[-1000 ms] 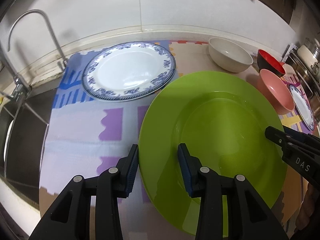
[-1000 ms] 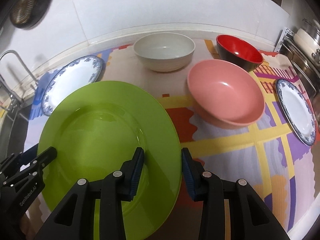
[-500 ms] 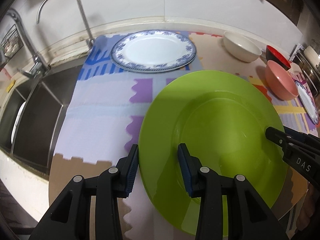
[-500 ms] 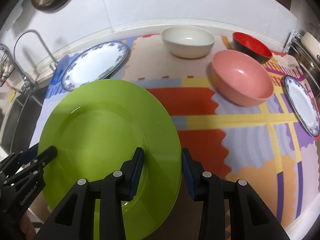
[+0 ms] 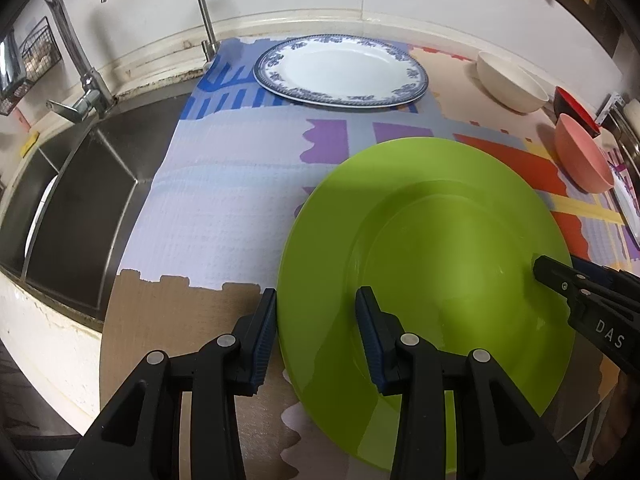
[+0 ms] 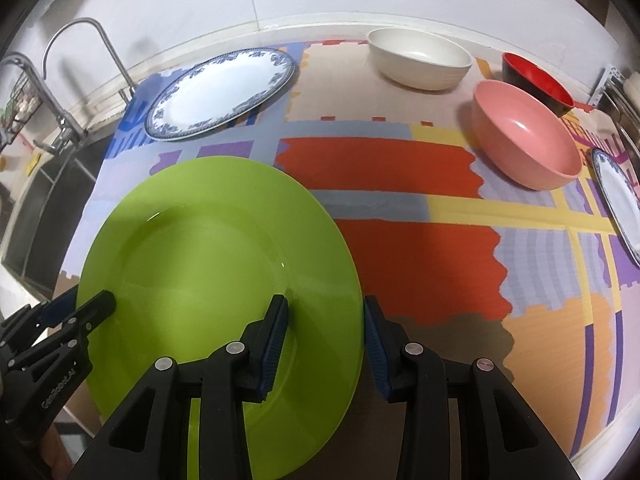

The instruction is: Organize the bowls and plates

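Observation:
A large green plate [image 5: 432, 256] is held above the patterned mat between both grippers. My left gripper [image 5: 316, 328] is shut on its left rim, one finger over and one under. My right gripper [image 6: 324, 336] is shut on its right rim [image 6: 344, 280] the same way. A blue-and-white plate [image 5: 340, 70] lies at the back of the mat, also in the right wrist view [image 6: 220, 92]. A white bowl [image 6: 420, 62], a red-and-black bowl [image 6: 536, 80] and a pink bowl [image 6: 524, 136] stand at the back right. A second blue-rimmed plate [image 6: 620, 200] lies at the far right.
A steel sink [image 5: 68, 208] with taps [image 5: 80, 76] lies to the left of the mat. The white wall runs along the back. The counter's front edge [image 5: 52, 332] is close below the grippers. A rack [image 6: 624, 96] stands at the far right.
Both grippers have pulled back and up from the wall with the green plate. The other dishes look farther away and the sink has come into view on the left.

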Demonstrator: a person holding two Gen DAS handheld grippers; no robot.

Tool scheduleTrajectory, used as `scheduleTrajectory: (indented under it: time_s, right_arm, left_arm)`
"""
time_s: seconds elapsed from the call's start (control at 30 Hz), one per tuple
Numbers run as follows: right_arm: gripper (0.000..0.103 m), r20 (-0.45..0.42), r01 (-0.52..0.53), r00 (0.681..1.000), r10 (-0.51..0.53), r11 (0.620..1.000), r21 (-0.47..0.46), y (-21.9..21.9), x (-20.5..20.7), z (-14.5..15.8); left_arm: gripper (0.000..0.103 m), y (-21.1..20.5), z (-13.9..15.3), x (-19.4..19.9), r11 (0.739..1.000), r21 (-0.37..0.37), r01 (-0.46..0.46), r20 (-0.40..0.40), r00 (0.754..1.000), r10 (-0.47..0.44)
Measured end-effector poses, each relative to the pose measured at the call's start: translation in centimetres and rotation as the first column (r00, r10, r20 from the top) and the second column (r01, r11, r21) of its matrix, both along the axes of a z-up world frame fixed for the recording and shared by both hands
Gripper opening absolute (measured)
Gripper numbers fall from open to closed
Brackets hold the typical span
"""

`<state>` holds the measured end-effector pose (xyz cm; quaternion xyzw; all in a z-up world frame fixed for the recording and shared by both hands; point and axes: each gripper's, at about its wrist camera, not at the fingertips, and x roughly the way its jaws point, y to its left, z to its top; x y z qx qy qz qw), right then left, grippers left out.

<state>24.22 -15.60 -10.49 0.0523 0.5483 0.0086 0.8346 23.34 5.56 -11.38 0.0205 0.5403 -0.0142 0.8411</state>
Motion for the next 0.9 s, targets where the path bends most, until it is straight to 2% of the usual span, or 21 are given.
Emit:
scheduleTrajectory:
  time_s: [0.3, 0.9]
  right_arm:
    - [0.039, -0.021, 0.003, 1.000, -0.003, 1.000, -0.008, 0.6, 0.5, -0.9]
    - [0.039, -0.035, 0.009, 0.999, -0.010, 1.000, -0.004, 0.6, 0.8, -1.2]
  left_arm:
    - [0.039, 0.3, -1.0, 0.8, 1.000, 0.000, 0.008, -0.024, 1.000, -0.008]
    - [0.041, 0.1, -1.1, 1.1, 1.000, 0.020, 0.022, -0.031, 0.999, -0.021]
